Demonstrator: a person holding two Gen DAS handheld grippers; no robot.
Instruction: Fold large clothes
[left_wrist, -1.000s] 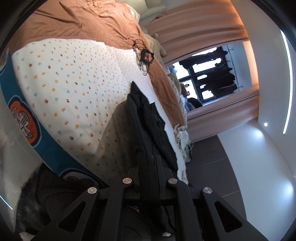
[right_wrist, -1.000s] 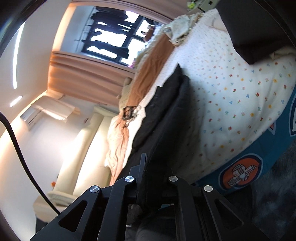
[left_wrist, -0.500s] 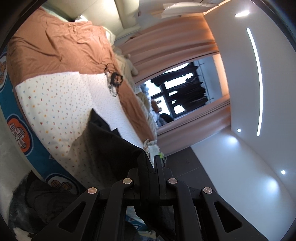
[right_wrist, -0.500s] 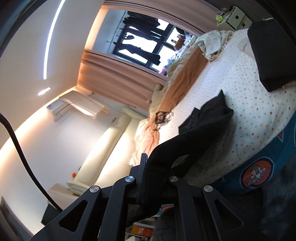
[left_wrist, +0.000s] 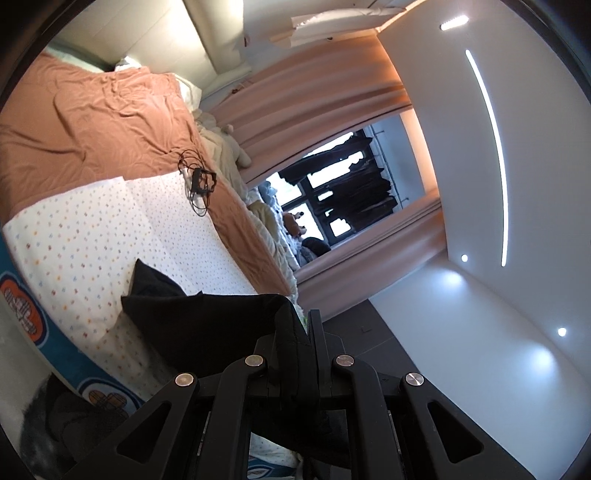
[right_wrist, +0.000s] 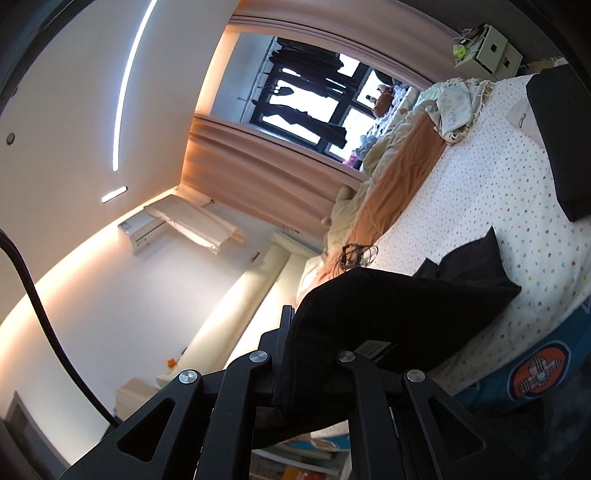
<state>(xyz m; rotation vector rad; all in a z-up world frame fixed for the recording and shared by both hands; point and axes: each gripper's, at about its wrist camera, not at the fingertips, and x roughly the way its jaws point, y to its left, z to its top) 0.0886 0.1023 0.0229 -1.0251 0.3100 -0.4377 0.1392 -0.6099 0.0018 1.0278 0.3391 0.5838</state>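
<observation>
The black garment (left_wrist: 207, 325) hangs stretched between the two grippers, its near edge lifted off the bed and its far end trailing down onto the dotted white sheet (left_wrist: 110, 236), close to the blue-bordered foot edge of the bed (left_wrist: 48, 332). In the right wrist view the same garment (right_wrist: 406, 314) runs from the gripper outward and ends in a dark point lying on the sheet (right_wrist: 480, 192), so its long axis reaches away from both grippers toward the middle of the bed.

The left gripper (left_wrist: 308, 332) is clenched on a bunched fold of the cloth, the fabric pinched tight between its jaws. The right gripper (right_wrist: 291, 332) is likewise clamped on the other corner of the raised edge, with a small sewn label showing just below the grip. Both hold at about the same height, so neither looks clearly nearer to the free end; the trailing part lies ahead of both.

My reading is that the coming move turns on that: the held edge has to travel forward over the trailing end, along the garment's length, to lay one half upon the other.

Further up the bed lie a tangle of black cable (left_wrist: 197, 181) on the orange-brown blanket (left_wrist: 92, 122), and a second dark item (right_wrist: 561, 140) near the bed's far side.
</observation>
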